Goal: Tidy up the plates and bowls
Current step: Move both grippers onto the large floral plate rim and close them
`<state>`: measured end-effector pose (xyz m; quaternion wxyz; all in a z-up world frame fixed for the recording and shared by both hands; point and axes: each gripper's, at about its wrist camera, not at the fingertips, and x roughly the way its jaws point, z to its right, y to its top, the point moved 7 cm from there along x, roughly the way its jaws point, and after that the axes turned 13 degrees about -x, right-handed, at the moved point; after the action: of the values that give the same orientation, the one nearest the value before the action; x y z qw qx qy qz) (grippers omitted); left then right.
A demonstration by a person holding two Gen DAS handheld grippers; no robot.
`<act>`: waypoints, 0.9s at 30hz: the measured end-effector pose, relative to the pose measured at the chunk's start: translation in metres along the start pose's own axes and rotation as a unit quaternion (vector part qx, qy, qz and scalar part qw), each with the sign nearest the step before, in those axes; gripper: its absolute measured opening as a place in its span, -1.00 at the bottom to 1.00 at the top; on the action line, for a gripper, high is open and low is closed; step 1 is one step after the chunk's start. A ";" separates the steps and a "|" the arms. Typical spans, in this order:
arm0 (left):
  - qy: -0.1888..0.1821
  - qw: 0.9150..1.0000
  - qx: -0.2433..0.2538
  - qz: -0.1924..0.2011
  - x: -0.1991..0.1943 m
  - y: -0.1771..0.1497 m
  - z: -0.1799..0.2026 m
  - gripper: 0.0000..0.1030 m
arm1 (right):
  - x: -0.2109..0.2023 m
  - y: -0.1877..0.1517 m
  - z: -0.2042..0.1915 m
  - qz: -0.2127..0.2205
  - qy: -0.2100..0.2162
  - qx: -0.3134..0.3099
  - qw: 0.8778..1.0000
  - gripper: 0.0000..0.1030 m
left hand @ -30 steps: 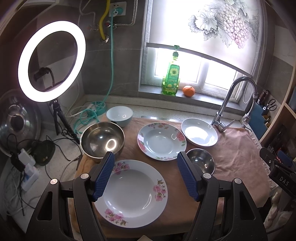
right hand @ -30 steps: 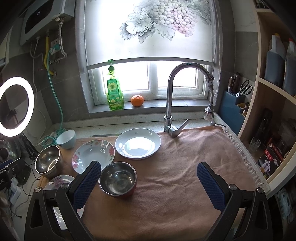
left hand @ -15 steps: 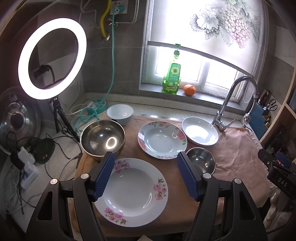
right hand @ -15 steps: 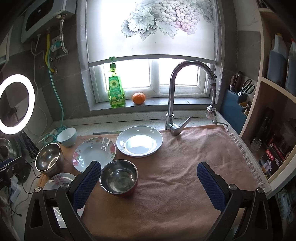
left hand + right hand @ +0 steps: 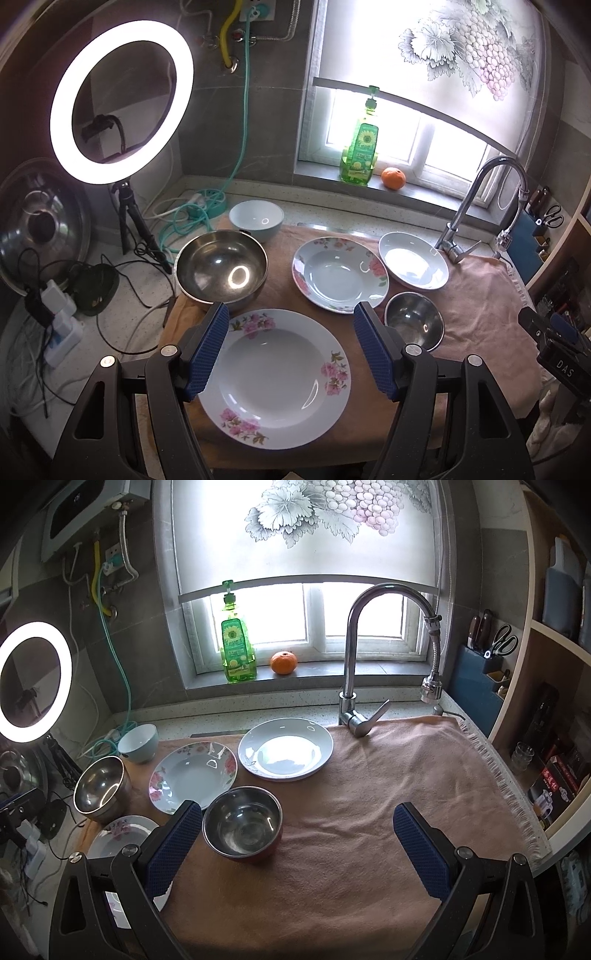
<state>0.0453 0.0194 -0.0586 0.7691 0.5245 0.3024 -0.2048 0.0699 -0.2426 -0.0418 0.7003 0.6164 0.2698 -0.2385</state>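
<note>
Plates and bowls lie spread over a pinkish-brown towel [image 5: 369, 812] that covers the counter below the window. Nearest the left gripper [image 5: 291, 345] is a large floral plate [image 5: 273, 373], lying flat at the towel's front edge; the gripper hangs above it with its blue-padded fingers [image 5: 207, 350] spread wide and nothing between them. Behind that plate, to the left, stands a large steel bowl [image 5: 221, 267], and behind it again a pale blue bowl [image 5: 256, 219] at the towel's back edge. A second floral plate [image 5: 340, 273] lies in the middle, with a plain white plate [image 5: 413, 260] just beside it on the right, close to the base of the faucet [image 5: 476, 206]. A small steel bowl [image 5: 413, 319] sits in front of those two plates. In the right wrist view that small steel bowl [image 5: 242, 821] stands just beside the inner finger of the right gripper [image 5: 297, 847], whose jaws are likewise released and wide apart over bare towel, holding nothing. A green soap bottle [image 5: 236, 646] and an orange [image 5: 283, 662] rest on the windowsill, and a lit ring light [image 5: 122, 101] stands on a tripod at the left.
</note>
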 end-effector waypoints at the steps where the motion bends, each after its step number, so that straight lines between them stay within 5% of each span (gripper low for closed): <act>1: 0.001 1.000 -0.002 0.000 0.000 0.000 -0.002 0.36 | 0.001 0.000 -0.001 0.000 0.002 -0.002 1.000 0.99; 27: 0.036 0.996 -0.071 -0.037 0.017 -0.007 -0.076 0.35 | 0.029 -0.007 -0.063 -0.024 0.087 -0.031 0.995 0.99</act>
<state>0.0345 0.0875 -0.0948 0.7848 0.4640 0.3632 -0.1919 0.0814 -0.1815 -0.0728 0.6874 0.6057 0.3515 -0.1924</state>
